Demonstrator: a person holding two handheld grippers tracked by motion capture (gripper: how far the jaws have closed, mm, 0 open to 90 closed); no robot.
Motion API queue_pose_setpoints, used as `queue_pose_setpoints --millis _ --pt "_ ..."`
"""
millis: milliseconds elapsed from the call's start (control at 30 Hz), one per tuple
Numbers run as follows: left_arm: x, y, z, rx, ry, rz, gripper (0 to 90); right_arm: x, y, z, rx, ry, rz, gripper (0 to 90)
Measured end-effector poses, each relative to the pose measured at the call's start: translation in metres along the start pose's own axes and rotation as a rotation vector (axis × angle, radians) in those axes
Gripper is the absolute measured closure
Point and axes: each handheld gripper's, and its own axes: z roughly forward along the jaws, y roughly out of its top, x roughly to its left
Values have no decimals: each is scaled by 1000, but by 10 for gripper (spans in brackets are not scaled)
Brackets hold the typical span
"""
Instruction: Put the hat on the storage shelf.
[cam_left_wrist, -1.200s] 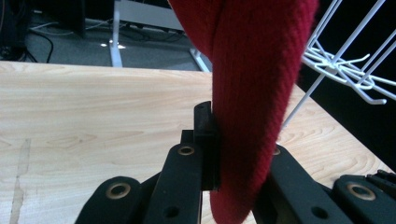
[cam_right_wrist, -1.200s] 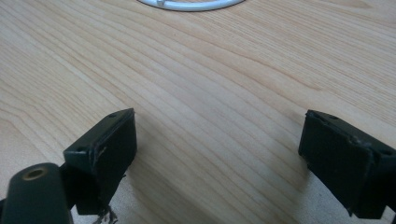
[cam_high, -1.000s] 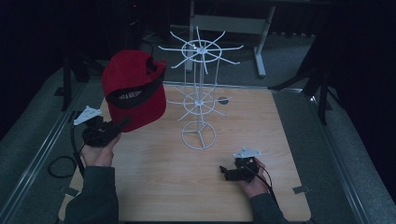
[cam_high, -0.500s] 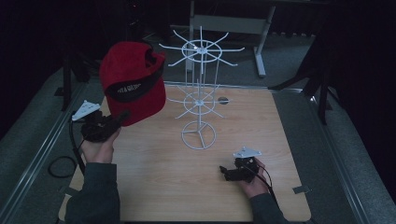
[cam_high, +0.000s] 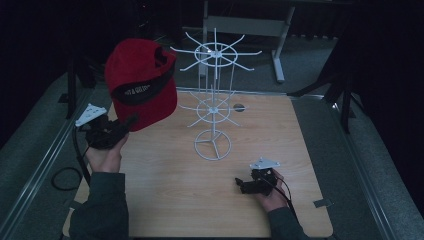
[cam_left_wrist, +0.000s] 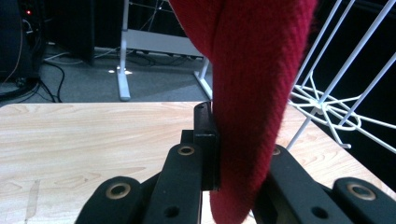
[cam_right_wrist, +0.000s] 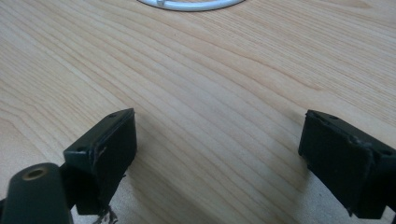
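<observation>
1. Clamping the red cap (cam_high: 141, 82) by its fabric edge, your left gripper (cam_high: 122, 126) is holding it up in the air over the table's (cam_high: 165, 200) left edge, with cloth squeezed between the closed jaws in the left gripper view (cam_left_wrist: 247, 93).
2. You are resting your right gripper (cam_high: 244, 185) low near the table's front right corner, its jaws standing wide apart over bare wood with nothing between them (cam_right_wrist: 215, 149).
3. You are keeping the cap just left of the white wire rack (cam_high: 214, 107), which is standing near the middle of the table with spoked hooks at two levels.
4. You are risking a slip: the grip is sitting on a narrow fold of soft cloth, so a quick swing could be pulling it free.
5. You are also risking a tip: the rack is light and unbraced, so a cap snagging on a spoke could be dragging it over.
6. You are working in dim light, so thin wires could be hard to judge for hooking.
</observation>
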Motion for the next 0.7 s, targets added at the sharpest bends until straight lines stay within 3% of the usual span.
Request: queue_pose_setpoints --millis 700 --pt "-3 12 -2 -38 5 -8 859 0 0 0 0 0 0 112"
